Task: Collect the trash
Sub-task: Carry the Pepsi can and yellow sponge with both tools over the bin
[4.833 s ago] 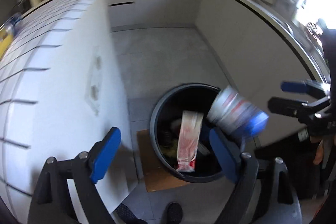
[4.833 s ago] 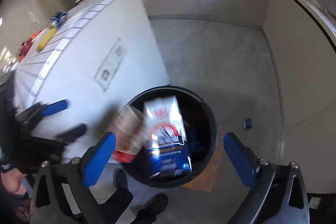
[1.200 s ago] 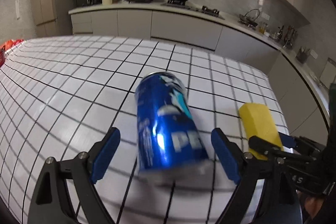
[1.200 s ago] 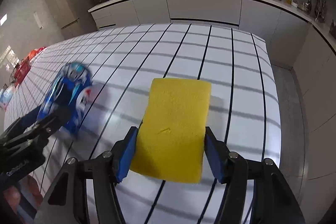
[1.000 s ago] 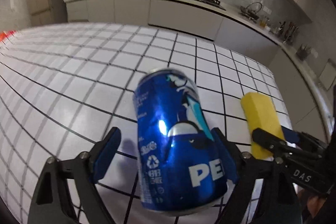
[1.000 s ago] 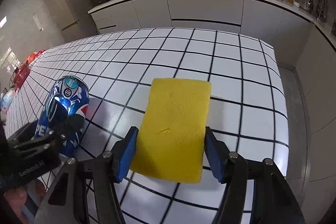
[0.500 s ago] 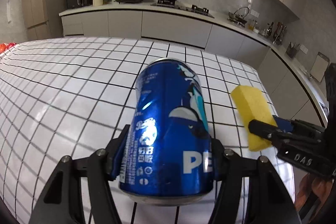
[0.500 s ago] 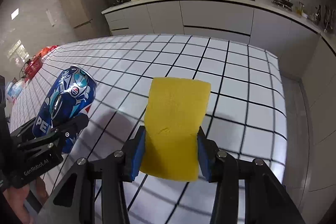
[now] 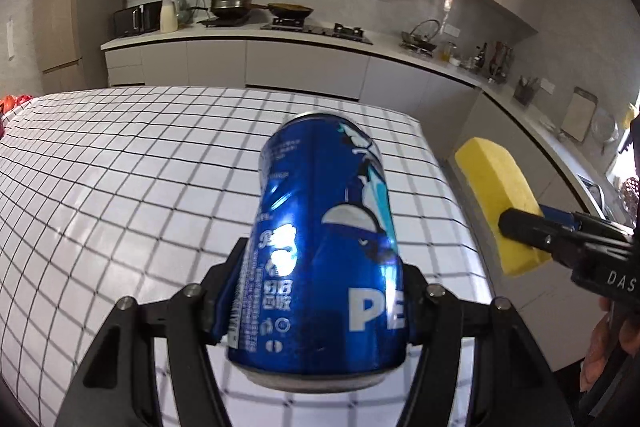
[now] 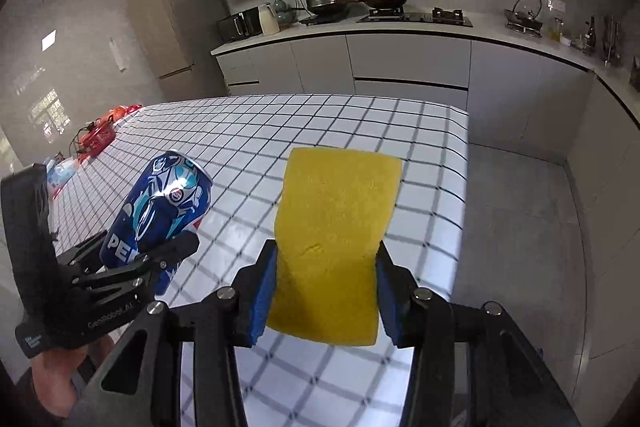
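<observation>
Blue aluminium fills the left wrist view: a Pepsi can (image 9: 324, 259) sits clamped between the jaws of the left gripper (image 9: 316, 303), tilted with its top away from the camera, lifted clear of the checked surface (image 9: 120, 195) and hanging over its near right part; beside it, the right gripper (image 10: 326, 291) has its jaws pressed into the sides of a yellow sponge (image 10: 336, 223), which is pinched in slightly at the waist and held above the near right corner of the surface, close to the right edge where the floor (image 10: 516, 227) begins.

Judging by this, both pieces of trash are picked up and off the surface; what remains is carrying them to a bin and letting go, and no bin shows in either view; some red and pale items at the far left edge (image 10: 96, 135) may or may not need collecting, too small to tell.

Readable writing: "PE" in white on the can, with small Chinese print and recycling marks down its side; "GenRobot.AI" on the left gripper body seen from the right; "DAS" on the right gripper body seen from the left.
</observation>
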{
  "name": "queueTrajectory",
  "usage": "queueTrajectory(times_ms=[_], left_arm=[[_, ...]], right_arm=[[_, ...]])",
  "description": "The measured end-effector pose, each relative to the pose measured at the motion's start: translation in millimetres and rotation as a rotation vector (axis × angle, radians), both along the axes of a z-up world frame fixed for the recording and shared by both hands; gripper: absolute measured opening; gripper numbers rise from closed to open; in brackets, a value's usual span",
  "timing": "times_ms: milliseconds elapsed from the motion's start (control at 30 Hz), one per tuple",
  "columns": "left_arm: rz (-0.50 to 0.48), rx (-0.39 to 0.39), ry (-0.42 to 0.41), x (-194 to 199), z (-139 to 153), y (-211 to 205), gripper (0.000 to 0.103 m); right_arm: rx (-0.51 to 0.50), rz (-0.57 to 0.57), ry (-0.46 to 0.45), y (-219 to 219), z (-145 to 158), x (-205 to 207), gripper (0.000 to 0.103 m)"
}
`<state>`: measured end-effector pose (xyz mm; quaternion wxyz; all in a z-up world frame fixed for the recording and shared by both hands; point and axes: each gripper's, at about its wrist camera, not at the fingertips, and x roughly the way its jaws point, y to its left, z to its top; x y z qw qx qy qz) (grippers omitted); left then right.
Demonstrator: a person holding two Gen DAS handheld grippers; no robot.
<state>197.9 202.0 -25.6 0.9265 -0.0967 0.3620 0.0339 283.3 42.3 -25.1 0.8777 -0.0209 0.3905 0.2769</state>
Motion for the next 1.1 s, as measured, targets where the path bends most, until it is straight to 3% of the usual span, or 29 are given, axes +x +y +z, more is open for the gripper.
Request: queueTrajectory(times_ms=[567,767,1100], left_arm=[[-0.098,0.000,-0.023,-68.3,9.1,-126.4,0.063],[-0.150,0.001,-0.006,-78.8,-0.4,-171.3,0.063],[-0.217,-0.012,0.091,-89.5,-40.5,-242.8,0.063]], right_arm=[[-0.037,-0.034,0.000,-162.2,7.7,-102.8,0.048],[-0.064,-0.064,0.029,-221.6,-8.0,-121.4,0.048],[-0.096,-0.102,0.108,-296.8,-50.4,-135.1,0.048]])
